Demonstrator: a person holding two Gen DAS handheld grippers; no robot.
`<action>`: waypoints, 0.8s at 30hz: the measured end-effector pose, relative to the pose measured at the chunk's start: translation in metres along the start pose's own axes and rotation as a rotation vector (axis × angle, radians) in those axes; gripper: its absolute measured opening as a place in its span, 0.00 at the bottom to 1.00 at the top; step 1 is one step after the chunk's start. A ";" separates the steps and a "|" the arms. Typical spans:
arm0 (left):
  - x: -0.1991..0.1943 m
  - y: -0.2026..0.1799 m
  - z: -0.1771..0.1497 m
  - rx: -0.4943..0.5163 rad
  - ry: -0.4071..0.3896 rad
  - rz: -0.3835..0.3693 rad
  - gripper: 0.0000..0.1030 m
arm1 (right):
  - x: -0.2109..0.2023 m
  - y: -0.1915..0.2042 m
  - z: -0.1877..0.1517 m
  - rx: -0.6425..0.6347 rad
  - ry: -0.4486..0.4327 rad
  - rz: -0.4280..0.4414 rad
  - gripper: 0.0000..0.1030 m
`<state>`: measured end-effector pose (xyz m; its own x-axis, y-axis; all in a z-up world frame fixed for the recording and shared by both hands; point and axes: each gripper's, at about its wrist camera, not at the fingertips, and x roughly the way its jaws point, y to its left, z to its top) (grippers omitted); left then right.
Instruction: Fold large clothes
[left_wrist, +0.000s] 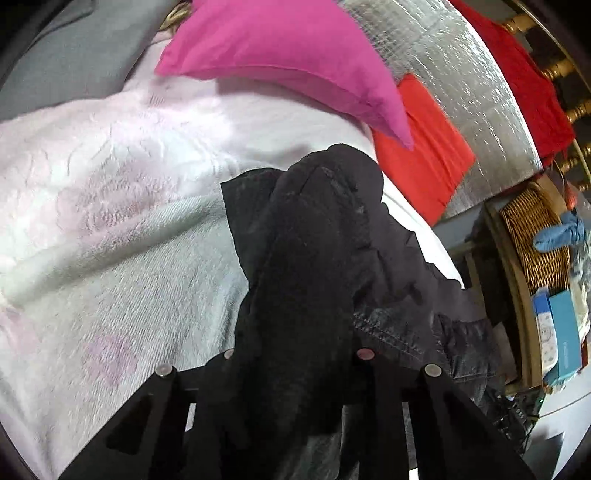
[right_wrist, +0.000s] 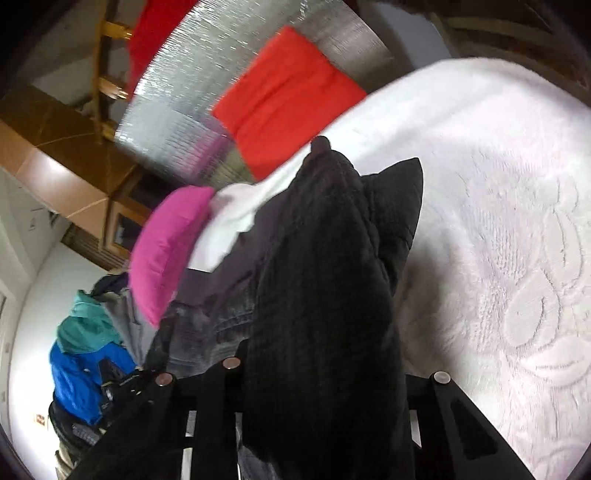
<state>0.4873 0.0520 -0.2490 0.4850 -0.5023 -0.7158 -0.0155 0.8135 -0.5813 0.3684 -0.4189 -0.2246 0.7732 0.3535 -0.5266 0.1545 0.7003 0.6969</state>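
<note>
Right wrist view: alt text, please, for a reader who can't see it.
The right gripper is shut on a black garment bunched over a white textured bedspread. A pink pillow lies at left, a folded red cloth beyond.

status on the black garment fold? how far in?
Early. Done: one orange-red item already lies folded flat by the pink pillow. In hand: left gripper and right gripper are each clamped on a bunched part of the black garment, lifted off the white bedspread. Left: spreading it flat and every fold; more clothes sit piled beside the bed.
</note>
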 end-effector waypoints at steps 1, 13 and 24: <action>0.000 0.001 0.000 -0.003 0.009 0.001 0.26 | -0.004 0.000 -0.002 -0.002 0.004 0.002 0.30; -0.019 0.013 -0.006 -0.049 0.007 0.136 0.66 | -0.020 -0.053 0.000 0.184 0.028 -0.076 0.61; -0.088 -0.016 -0.082 0.063 -0.103 0.155 0.74 | -0.078 -0.018 -0.060 0.239 -0.031 0.118 0.74</action>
<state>0.3734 0.0593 -0.2082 0.5677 -0.3393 -0.7500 -0.0438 0.8974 -0.4391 0.2686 -0.4222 -0.2252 0.8122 0.4021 -0.4226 0.2005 0.4880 0.8495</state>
